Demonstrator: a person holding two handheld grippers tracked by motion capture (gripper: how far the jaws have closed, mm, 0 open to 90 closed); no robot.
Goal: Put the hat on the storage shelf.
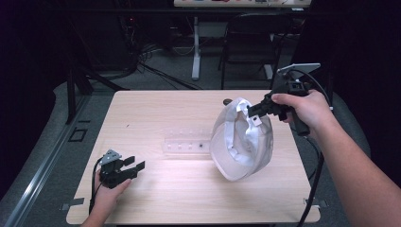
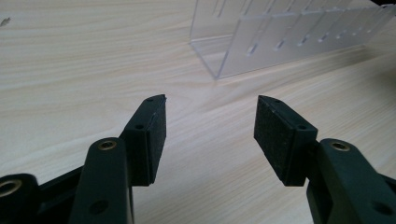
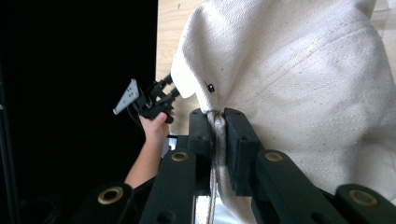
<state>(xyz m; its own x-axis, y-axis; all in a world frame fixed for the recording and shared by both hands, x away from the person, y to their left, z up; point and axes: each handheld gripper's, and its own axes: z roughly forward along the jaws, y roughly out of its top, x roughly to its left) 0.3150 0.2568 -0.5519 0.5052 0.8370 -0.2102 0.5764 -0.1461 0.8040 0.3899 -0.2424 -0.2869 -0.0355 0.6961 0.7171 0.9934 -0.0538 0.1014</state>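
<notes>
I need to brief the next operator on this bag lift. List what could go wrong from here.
1. The right gripper pinches only a thin bunch of the white cloth bag's edge; the fabric might slip out as the bag hangs.
2. The bag's lower end sits next to the clear plastic rack; a swing could knock or drag it.
3. The left gripper rests open, away from the bag, so nothing supports the bag if the pinch fails.
</notes>
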